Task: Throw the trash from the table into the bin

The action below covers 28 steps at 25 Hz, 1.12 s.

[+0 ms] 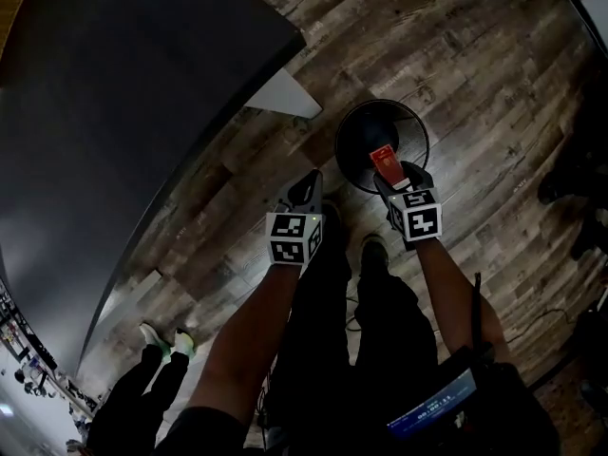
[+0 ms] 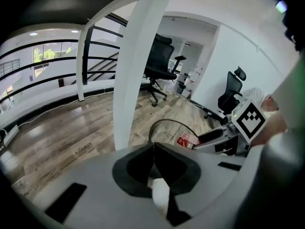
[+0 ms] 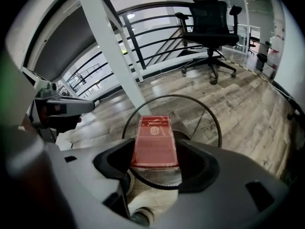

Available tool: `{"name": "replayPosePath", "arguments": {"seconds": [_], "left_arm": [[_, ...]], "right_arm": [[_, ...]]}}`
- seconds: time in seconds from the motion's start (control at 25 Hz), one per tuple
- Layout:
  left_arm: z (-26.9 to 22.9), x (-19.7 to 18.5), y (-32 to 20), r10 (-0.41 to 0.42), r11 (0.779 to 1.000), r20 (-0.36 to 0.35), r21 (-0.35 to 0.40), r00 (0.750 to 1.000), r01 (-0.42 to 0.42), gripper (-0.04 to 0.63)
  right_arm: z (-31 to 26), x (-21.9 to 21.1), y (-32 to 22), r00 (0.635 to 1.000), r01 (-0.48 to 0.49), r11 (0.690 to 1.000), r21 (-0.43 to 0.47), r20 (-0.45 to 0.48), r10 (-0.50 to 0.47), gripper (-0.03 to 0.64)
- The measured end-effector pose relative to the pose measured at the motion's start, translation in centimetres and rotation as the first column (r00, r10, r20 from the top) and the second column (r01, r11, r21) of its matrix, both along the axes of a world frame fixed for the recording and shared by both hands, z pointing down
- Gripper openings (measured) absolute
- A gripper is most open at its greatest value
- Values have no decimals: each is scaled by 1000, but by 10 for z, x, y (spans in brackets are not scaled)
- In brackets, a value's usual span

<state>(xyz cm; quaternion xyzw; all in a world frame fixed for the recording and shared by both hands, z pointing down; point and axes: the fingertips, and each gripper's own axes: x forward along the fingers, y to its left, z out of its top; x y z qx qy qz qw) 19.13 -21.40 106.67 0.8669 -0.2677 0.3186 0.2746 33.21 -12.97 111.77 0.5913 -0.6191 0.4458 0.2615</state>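
Observation:
My right gripper is shut on a red cigarette pack, held flat right over the black wire-mesh bin on the wooden floor. In the right gripper view the pack sits between the jaws with the bin's mesh behind and below it. My left gripper hangs beside the bin's near left rim, jaws pressed together; a white bit shows beneath them and I cannot tell what it is. The left gripper view also shows the bin rim, the pack and the right gripper.
The dark table fills the left, and its white leg stands close to the bin. Another person's feet in pale shoes stand at lower left. Office chairs and a black railing lie beyond the bin.

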Motion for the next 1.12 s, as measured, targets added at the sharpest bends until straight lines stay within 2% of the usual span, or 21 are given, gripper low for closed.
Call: {"name": "replayPosePath", "arguments": {"seconds": [0.24,0.44,0.6,0.84,1.12], "left_arm": [[22,-5,4,5,1000,8,-11,1000,-5,11],[-15,-15,12,-9,1000,-3,12,1000,9,11],[-67,-27,21,-61,998,-22,21,998,61,11],[-172,-24,34,-120,989,-100,71,988,127,11],[-313,-27,55,-213,962,-229,123,950,245,11]], "right_arm": [[29,-8,2,999,50,998,-48,2,-50,284],[4,-10,7,998,63,997,-45,4,-63,302],[-51,-12,12,998,68,998,5,4,-68,302],[-158,-8,13,997,77,992,96,6,-78,302],[-305,-15,23,994,72,969,237,64,-90,301]]}}
